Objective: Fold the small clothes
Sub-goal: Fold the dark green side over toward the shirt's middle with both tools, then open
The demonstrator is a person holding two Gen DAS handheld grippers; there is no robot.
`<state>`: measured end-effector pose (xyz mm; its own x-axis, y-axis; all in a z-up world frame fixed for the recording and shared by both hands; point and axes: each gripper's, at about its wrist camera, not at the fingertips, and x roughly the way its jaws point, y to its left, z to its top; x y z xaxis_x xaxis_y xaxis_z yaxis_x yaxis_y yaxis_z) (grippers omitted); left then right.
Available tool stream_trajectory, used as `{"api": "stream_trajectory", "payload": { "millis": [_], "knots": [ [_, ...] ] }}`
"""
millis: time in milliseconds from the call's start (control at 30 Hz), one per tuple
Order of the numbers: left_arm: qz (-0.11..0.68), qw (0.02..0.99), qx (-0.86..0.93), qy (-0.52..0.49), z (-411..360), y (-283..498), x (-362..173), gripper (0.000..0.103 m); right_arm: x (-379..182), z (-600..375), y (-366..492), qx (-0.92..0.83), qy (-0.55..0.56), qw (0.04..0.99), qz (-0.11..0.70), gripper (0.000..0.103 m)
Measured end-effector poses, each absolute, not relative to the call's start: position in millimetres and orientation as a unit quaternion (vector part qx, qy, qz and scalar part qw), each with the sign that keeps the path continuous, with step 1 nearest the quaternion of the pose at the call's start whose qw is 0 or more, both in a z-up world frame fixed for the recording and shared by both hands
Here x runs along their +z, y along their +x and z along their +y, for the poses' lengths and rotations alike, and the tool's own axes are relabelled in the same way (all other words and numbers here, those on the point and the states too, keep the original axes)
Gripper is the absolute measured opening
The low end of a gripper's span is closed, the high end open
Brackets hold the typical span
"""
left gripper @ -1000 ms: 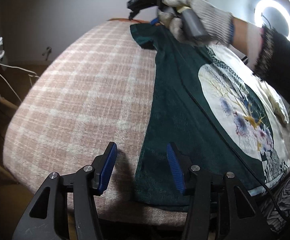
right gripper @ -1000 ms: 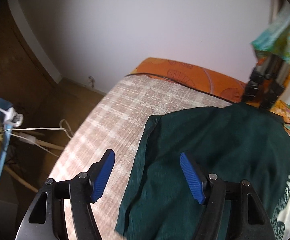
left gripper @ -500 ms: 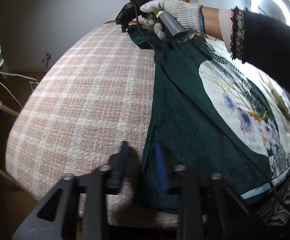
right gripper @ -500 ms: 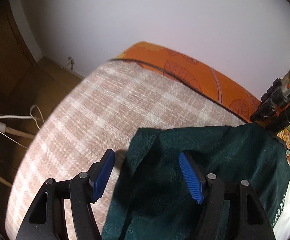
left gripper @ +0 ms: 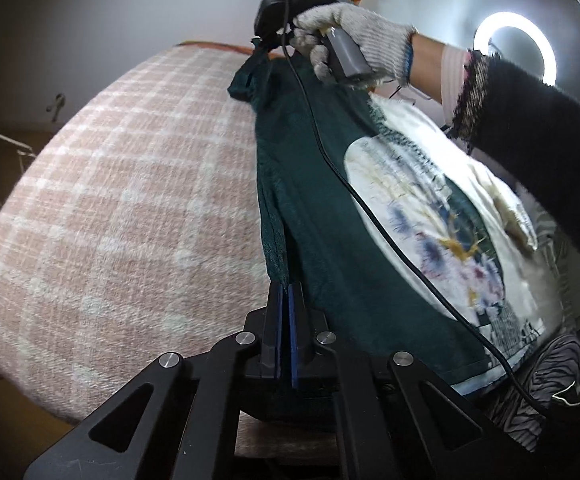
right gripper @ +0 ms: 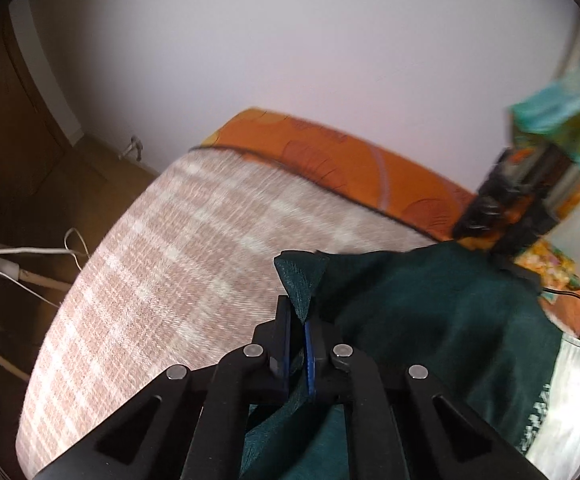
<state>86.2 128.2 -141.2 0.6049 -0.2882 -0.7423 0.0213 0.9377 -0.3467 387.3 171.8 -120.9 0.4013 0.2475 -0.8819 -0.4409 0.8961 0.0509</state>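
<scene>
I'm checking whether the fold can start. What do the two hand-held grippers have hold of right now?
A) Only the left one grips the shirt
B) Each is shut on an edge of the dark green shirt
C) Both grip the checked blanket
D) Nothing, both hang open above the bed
B: the left hand-held gripper pinches the green shirt at its hem edge, and the right hand-held gripper is shut on its sleeve.

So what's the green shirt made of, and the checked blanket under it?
The green shirt looks like soft woven or velvety cloth, matte with a faint nap; it bunches in folds where the jaws pinch it. Its pale printed panel looks smoother, perhaps satiny. The checked blanket looks like fuzzy fleece or brushed wool, from its blurry, hairy surface. Neither is certain from looks alone.
</scene>
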Motion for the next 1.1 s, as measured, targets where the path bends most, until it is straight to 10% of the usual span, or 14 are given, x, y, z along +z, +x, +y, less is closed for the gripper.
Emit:
{"api": "stream_trajectory", "payload": {
  "millis": [500,1100],
  "knots": [
    [0.415,0.882,-0.196,-0.103,53,92,-119,0.001,-63,40,355,0.155,-0.063,0.88,0.444,0.002],
    [0.439,0.859,-0.263,-0.036,-16,97,-130,0.001,-124,-34,357,0.099,-0.079,0.87,0.477,0.002]
  ]
}}
